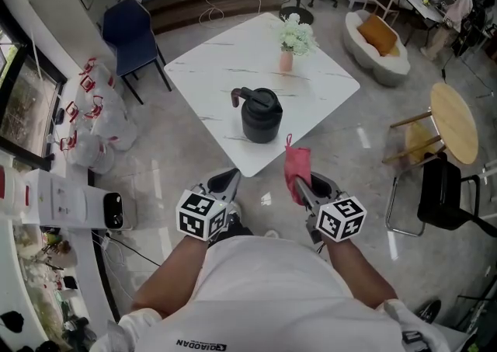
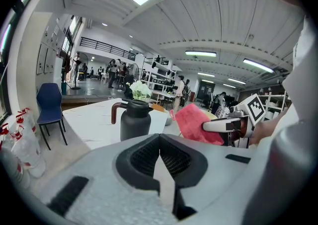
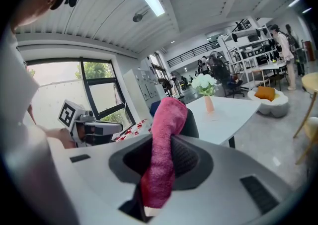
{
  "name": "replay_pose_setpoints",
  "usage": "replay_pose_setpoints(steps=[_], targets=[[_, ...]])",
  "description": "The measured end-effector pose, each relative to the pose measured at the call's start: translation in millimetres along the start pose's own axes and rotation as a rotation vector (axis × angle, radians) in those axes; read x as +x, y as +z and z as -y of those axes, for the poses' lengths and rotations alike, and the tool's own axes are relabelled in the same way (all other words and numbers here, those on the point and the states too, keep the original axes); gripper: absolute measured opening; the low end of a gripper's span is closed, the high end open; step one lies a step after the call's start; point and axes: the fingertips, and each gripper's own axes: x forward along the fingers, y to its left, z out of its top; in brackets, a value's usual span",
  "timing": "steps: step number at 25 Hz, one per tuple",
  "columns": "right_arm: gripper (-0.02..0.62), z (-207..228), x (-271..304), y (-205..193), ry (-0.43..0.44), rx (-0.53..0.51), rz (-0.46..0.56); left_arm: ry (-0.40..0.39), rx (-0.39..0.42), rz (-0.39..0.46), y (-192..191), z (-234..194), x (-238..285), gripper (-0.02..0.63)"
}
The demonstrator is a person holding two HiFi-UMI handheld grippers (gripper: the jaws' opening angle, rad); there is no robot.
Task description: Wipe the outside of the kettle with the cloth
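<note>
Black and squat, the kettle (image 1: 260, 115) stands mid-frame on the white worktop (image 1: 210, 71), near its closer corner, untouched. Below it the pink cloth (image 1: 297, 170) sticks up from the right hand-held gripper (image 1: 301, 186), whose jaws pinch it ready for wiping; the left hand-held gripper (image 1: 230, 180) is closed on nothing, probably free to steady the kettle.

Right gripper (image 3: 161, 144) clamped on pink cloth (image 3: 166, 119), which stands upright. Dark kettle (image 3: 192, 122) directly behind cloth on white surface (image 3: 233, 112); flower vase (image 3: 208, 103) right of cloth.
</note>
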Motion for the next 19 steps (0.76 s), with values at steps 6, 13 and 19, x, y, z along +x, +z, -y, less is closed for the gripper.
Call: replay_pose_setpoints(steps=[6,13,19], targets=[[0.099,-0.7,2.4,0.4,0.003,0.0,0.006,0.001,0.003,0.001,-0.1,-1.2,0.6,0.0],[0.098,1.6,-0.3,-2.4,0.006,0.003,0.001,0.003,0.004,0.002,-0.1,2.3,2.2,0.0],[0.098,2.4,-0.8,-2.0,0.007,0.002,0.001,0.007,0.003,0.0,-1.4,2.7,1.9,0.0]])
